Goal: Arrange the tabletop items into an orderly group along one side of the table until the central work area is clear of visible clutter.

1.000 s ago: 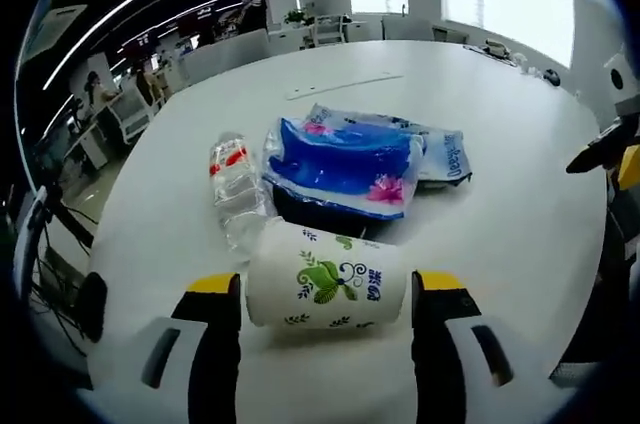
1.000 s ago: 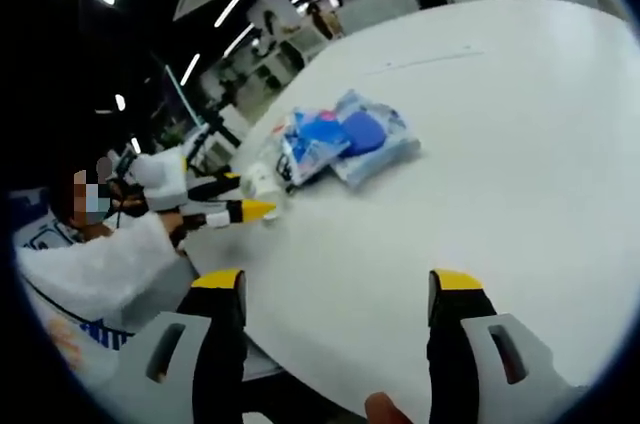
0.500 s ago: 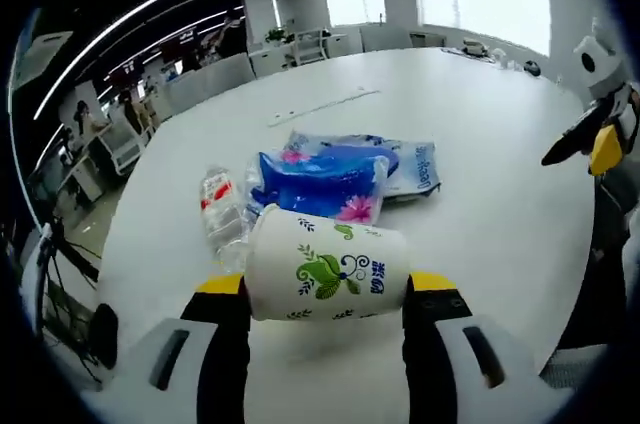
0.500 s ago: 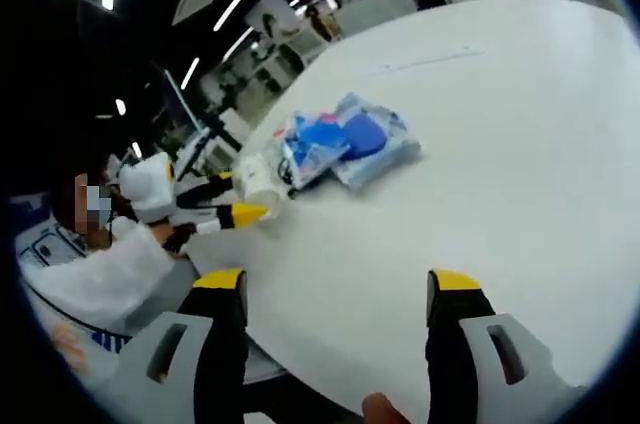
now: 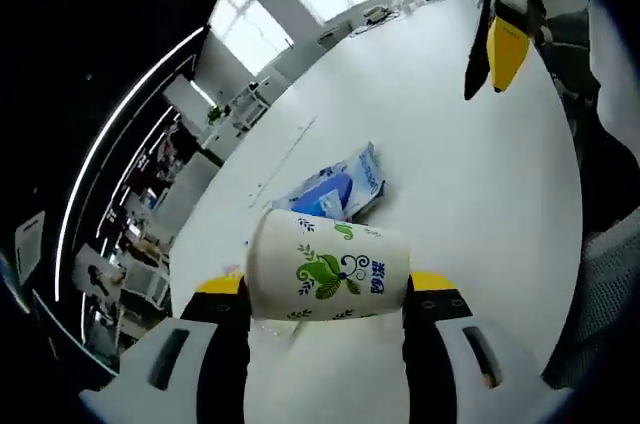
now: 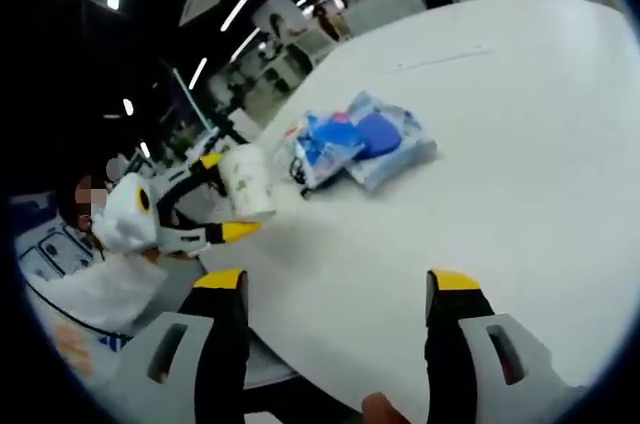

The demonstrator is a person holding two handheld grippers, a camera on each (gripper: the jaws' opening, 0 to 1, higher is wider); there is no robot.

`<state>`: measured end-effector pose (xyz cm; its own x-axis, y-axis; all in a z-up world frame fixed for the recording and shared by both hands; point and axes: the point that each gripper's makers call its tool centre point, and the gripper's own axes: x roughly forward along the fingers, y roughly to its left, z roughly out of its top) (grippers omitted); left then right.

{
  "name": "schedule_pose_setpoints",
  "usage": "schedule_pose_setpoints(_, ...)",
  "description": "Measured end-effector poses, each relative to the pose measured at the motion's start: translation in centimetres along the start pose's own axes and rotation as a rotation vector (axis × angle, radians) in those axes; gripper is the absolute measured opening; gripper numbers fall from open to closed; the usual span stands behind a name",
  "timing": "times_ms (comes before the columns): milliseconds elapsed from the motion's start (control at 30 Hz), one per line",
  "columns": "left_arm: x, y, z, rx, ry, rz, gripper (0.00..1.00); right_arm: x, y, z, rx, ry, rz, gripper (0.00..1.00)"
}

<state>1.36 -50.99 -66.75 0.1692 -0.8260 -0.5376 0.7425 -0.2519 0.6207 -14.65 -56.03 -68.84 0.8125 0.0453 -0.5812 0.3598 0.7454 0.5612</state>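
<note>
Big open office, strip lights overhead, bright windows at the far end, and a wide white table running through it. In the left gripper view, the left gripper has its jaws clamped on a white paper cup with a green leaf print, gripped across its sides and held lying sideways between the yellow tips; the right gripper view catches the same cup held up above the table's near edge, clear of the surface. Beyond it, the blue-and-white plastic packs sit bunched together near that side of the table, with something dark poking out from under them that I can't identify. The right gripper hangs over bare tabletop, jaws wide apart and holding nothing, and it shows in the upper right of the left gripper view too. Now the risks: a paper cup is soft, so too hard a squeeze could crush it, too light and it could slide out. Whether anything is inside I can't tell, the mouth never faces a camera; if there is liquid, this sideways hold would spill it. The packs' contents aren't readable either. Setting the cup down carelessly beside them could knock the group apart.
</note>
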Motion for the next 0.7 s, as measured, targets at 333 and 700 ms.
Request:
schedule_pose_setpoints(333,-0.7,-1.5,3.1,0.142,-0.060,-0.020,0.61,0.2,2.2,1.0,-0.024,-0.025,0.074,0.70)
schedule_pose_setpoints(700,-1.5,-3.3,7.8,0.146,-0.166,-0.039,0.62,2.8,7.2,2.5,-0.143,-0.024,0.183,0.68)
